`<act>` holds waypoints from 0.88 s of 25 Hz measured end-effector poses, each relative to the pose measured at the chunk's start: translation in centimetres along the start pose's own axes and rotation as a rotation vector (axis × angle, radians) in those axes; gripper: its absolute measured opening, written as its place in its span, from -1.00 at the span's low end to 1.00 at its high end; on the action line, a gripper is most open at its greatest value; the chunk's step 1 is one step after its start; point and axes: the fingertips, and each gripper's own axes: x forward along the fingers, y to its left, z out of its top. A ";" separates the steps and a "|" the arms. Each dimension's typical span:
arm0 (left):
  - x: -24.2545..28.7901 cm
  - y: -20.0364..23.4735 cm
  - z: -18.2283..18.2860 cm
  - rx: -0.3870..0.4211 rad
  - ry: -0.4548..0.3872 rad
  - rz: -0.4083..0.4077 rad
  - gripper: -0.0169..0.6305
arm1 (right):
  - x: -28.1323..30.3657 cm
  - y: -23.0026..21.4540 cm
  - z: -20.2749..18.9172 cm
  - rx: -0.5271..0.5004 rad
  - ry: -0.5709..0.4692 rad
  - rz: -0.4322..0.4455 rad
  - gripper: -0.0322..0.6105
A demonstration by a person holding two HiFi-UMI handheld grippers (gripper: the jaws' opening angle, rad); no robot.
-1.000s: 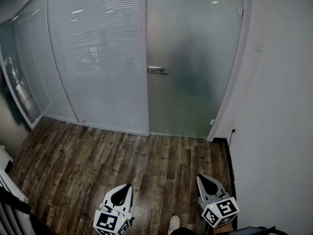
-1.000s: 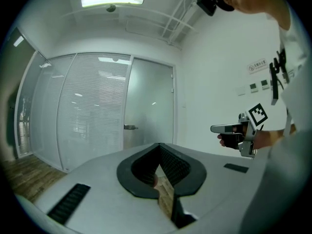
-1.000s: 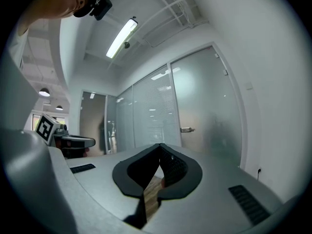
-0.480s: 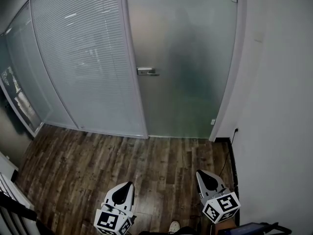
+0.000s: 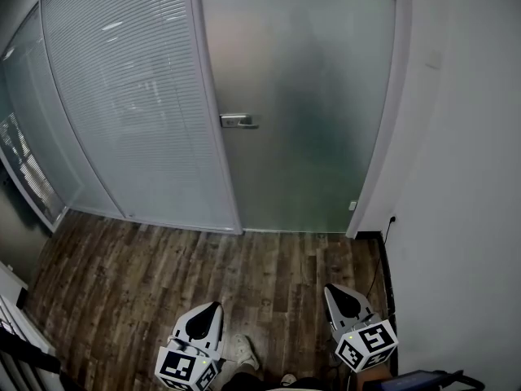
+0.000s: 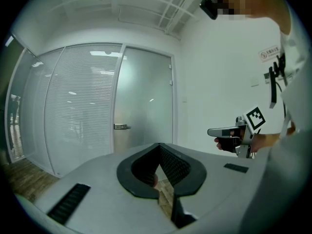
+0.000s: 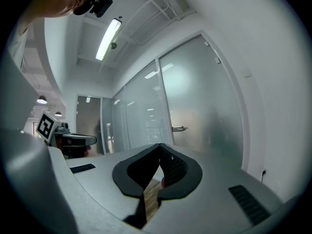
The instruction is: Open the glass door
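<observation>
Wooden floor (image 5: 269,267) was seen directly under both tongs, with a pale shoe (image 5: 244,350) just behind and between them. The left gripper (image 5: 213,308) and the right gripper (image 5: 330,290) were held about level, side by side and well apart. Each had its jaws pressed tip to tip, with nothing caught between them. Ahead of both, a bare stretch of that floor was left to be crossed.

Beyond it, the glass door (image 5: 309,96) was found shut and frosted. Its lever handle (image 5: 238,121) was far ahead, roughly in line with the left gripper and well to the left of the right one.

- **Closed jaws:** If the lever were reached with the jaws closed like this, it would only be knocked, and a tip could be skidded onto the glass.
- **Shallow grip:** A shallow bite on that thin lever could be lost once it was pressed down.
- **Unknown swing:** The swing direction could not be told, so a wrong push or pull would be effort wasted.
- **Hidden far side:** Nothing behind the frosting could be made out, so anyone standing there might be struck.
</observation>
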 end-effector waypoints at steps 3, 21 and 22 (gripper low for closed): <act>2.1 1.2 0.1 -0.008 -0.012 -0.014 -0.95 | 1.6 -1.0 -0.1 -0.002 0.002 -0.016 -0.89; 14.4 20.8 3.3 -0.023 -0.036 -0.047 -0.95 | 23.5 0.8 3.2 -0.047 0.002 -0.050 -0.89; 14.9 22.0 3.5 -0.023 -0.038 -0.046 -0.95 | 24.6 1.0 3.3 -0.048 -0.001 -0.051 -0.89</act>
